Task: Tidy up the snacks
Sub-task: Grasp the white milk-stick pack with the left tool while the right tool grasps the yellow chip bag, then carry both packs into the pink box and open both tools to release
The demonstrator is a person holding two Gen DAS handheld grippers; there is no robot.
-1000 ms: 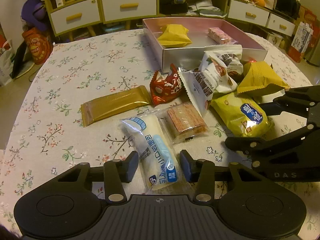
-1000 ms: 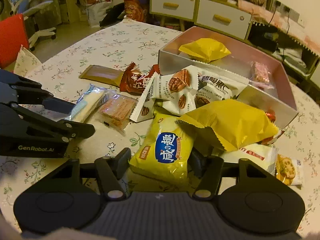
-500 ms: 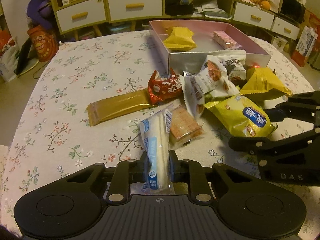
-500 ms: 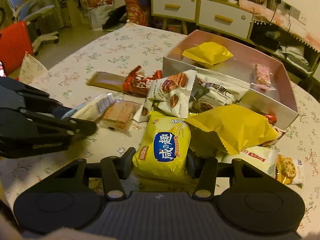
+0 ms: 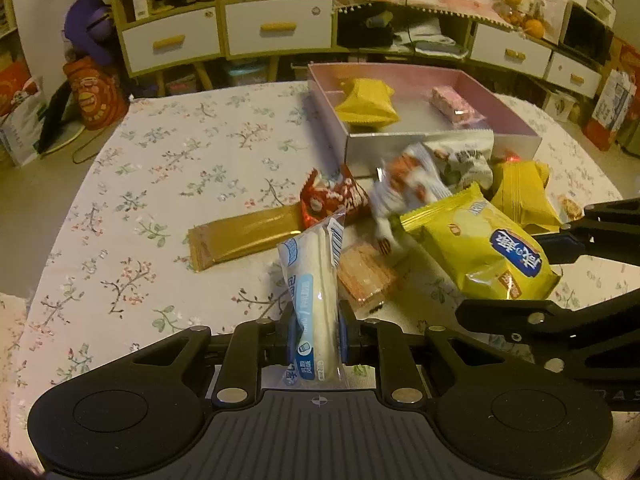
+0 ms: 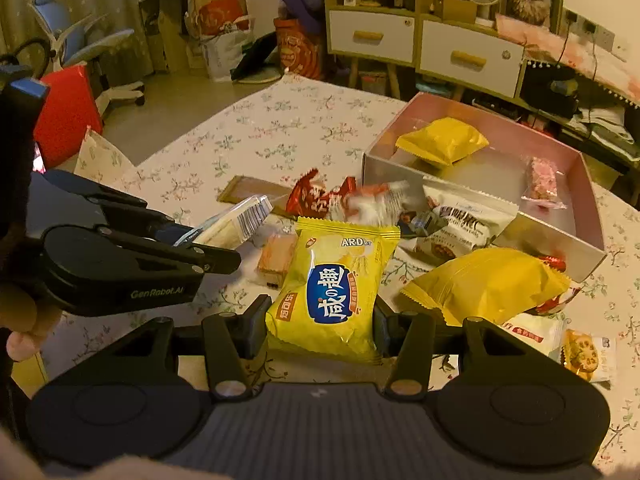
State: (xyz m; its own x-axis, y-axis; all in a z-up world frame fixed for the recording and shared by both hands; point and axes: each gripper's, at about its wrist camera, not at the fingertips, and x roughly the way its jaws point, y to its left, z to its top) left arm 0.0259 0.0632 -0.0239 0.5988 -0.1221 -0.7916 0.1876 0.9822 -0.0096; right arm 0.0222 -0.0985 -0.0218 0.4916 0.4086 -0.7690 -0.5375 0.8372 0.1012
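Note:
My left gripper point(image 5: 318, 338) is shut on a white and blue snack stick point(image 5: 316, 292), which tilts up off the floral table. My right gripper point(image 6: 320, 322) is shut on a yellow cracker bag point(image 6: 334, 280) with a blue label, lifted clear of the pile. That same cracker bag point(image 5: 484, 248) hangs at the right of the left wrist view. The pink-lined box point(image 5: 516, 120) stands behind the pile and holds a yellow pouch point(image 5: 366, 104) and a pink snack point(image 5: 454, 106). The snack stick point(image 6: 236, 222) shows beside the left gripper in the right wrist view.
On the floral tablecloth point(image 5: 180, 160) lie a gold bar point(image 5: 244, 238), a red wrapper point(image 5: 332, 198), an orange cracker pack point(image 5: 366, 274), white nut packets point(image 6: 464, 220), another yellow pouch point(image 6: 488, 286) and a biscuit pack point(image 6: 586, 354). Drawers and shelves stand beyond the table.
The left jaws closed on the snack stick and tipped it up off the table. The right gripper closed on the yellow cracker bag and raised it; a white packet in the pile shifted.

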